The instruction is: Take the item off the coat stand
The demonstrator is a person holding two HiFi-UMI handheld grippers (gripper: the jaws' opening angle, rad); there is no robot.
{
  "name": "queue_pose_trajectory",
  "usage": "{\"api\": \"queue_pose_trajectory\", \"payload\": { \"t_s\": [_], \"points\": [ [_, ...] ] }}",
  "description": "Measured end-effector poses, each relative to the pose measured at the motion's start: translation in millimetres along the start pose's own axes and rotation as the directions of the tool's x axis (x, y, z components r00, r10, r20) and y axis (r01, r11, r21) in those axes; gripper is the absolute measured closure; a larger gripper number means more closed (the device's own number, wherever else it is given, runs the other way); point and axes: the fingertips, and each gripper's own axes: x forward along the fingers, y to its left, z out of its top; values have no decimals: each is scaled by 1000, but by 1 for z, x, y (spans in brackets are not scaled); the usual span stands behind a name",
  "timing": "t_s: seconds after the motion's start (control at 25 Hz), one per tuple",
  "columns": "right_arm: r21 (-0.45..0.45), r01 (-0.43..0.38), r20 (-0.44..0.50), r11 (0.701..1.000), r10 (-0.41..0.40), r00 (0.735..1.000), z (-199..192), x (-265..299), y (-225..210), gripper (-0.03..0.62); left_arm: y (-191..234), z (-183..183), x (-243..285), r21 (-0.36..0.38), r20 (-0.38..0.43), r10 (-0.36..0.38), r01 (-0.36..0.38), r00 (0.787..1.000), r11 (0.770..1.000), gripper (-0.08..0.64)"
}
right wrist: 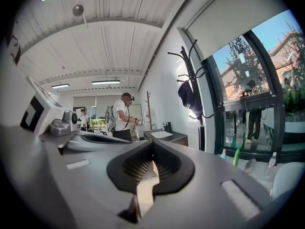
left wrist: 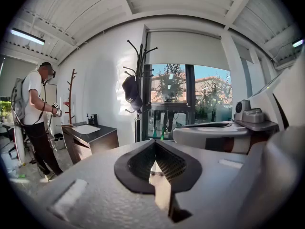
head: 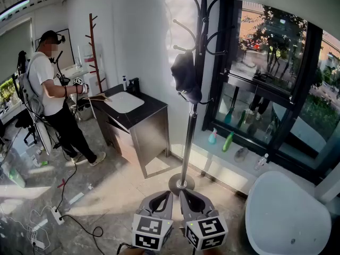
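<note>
- Left gripper and right gripper sit side by side at the bottom of the head view; each carries a cube with black-and-white square markers
- In its own view the left gripper has its jaws closed tip to tip with nothing between them; the right gripper is the same, jaws together and empty
- The jaws are grey moulded shells with black ribbed pads; pale floor shows through the slit below the tips
- Both grippers point at the round metal base of the coat stand, which is near them on the floor
- The dark cap hangs high on the stand, well above and beyond the grippers; it is soft and rounded, and it droops from a curved black hook
- The stand has a slim shiny pole and black curled arms at the top
- Left of it is a metal cabinet with a dark top and a white rectangular basin
- Behind it is a black-framed window; green and teal bottles stand on the sill
- A person in a white shirt stands far left beside a wooden rack
</note>
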Motion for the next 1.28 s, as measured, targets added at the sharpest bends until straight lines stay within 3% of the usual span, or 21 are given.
{"api": "queue_pose_trajectory", "payload": {
  "t_s": [0.52,0.68,1.28],
  "points": [
    [15,24,-20,1000,-24,1000,-6,10,-7,586,8,1,8,1,-8,-1,1,1000,1000,555],
    [16,11,-22,1000,-11,1000,-1,25,-11,588,11,3,21,-30,-6,-31,31,1000,999,555],
    [6,52,-28,999,-52,998,20,96,-24,588,56,24,82,6,10,-102,102,995,995,555]
  ]
}}
